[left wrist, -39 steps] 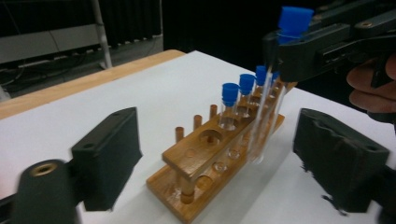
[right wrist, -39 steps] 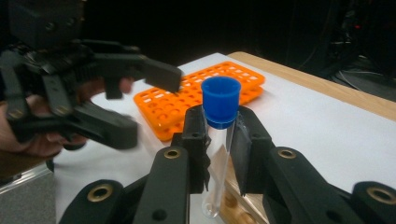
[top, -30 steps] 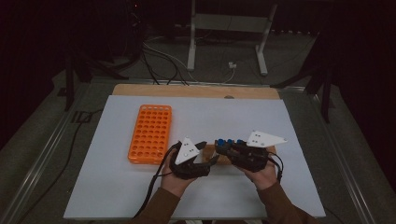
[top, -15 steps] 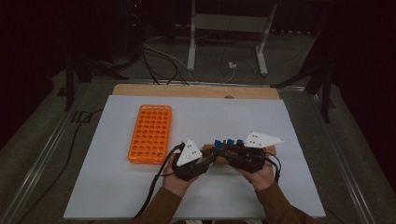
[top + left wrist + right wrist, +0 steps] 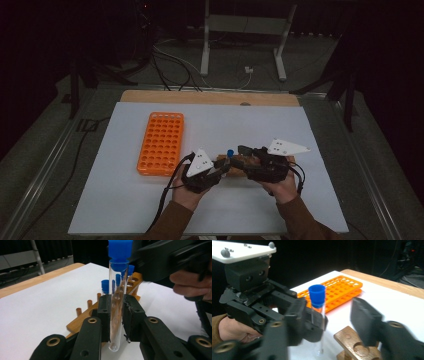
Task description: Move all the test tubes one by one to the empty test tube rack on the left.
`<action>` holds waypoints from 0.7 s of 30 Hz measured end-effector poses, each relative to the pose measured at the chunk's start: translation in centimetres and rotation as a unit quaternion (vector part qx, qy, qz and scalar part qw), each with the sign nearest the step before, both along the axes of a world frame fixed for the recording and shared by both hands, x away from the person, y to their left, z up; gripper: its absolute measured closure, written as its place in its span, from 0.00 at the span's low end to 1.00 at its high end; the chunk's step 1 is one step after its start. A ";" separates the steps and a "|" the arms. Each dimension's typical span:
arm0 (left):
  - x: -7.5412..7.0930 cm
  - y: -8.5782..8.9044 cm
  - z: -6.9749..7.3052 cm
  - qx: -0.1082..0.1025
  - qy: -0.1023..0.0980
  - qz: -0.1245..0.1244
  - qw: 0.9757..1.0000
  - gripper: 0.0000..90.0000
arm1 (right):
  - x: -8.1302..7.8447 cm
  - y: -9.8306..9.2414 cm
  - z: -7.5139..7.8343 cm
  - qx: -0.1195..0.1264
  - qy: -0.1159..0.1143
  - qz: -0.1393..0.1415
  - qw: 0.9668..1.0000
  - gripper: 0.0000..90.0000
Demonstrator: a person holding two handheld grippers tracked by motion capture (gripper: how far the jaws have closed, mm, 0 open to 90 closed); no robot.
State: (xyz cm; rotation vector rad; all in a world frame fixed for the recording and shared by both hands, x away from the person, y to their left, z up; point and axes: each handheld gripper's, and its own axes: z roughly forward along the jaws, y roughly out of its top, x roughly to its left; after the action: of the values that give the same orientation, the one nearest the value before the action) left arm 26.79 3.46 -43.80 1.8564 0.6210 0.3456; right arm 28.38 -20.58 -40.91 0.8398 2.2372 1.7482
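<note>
A clear glass test tube [image 5: 116,302] with a blue cap [image 5: 120,250] stands upright, and my left gripper [image 5: 116,315] is shut on its lower half. From above, the blue cap [image 5: 230,152] shows between the two hands. My right gripper [image 5: 329,320] faces the left gripper [image 5: 254,302] closely. Its jaws have just been opening and stand apart on either side of the tube [image 5: 317,315], with the pads off the glass. Under both grippers lies a wooden tube rack [image 5: 352,340] that holds a few more blue-capped tubes [image 5: 105,286].
An orange tube rack [image 5: 161,142] with many empty holes lies to the left of the hands on the white table sheet [image 5: 300,130]. A wooden board edge [image 5: 210,96] runs along the far side. Cables trail from the left gripper toward the near edge.
Both hands have kept their place over the wooden rack. The blue cap now shows in the gap between the two grippers.
</note>
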 end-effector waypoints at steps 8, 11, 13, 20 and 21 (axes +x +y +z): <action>0.0 1.2 0.0 -0.007 0.001 0.014 1.000 0.87 | -0.2 -1.8 0.1 0.003 -0.009 -0.043 0.999 0.10; 0.0 1.8 0.1 -0.014 0.003 0.016 1.000 0.87 | -0.1 -2.5 0.1 -0.013 -0.017 -0.055 0.998 0.06; 0.0 2.3 0.0 -0.018 0.003 0.021 1.000 0.87 | -0.2 -3.0 0.0 -0.027 -0.025 -0.068 0.997 0.03; 0.2 3.6 0.1 -0.016 -0.002 0.037 0.999 0.87 | 0.1 -5.5 -0.4 -0.042 -0.033 -0.100 0.994 0.00; 0.2 3.8 0.1 -0.016 -0.004 0.040 0.999 0.87 | 0.2 -5.9 -0.5 -0.043 -0.032 -0.106 0.993 0.00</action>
State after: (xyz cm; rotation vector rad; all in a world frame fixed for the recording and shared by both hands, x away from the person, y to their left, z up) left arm 26.98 7.27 -43.70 1.8028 0.6926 0.3933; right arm 28.58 -26.48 -41.44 0.9489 2.0809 1.5510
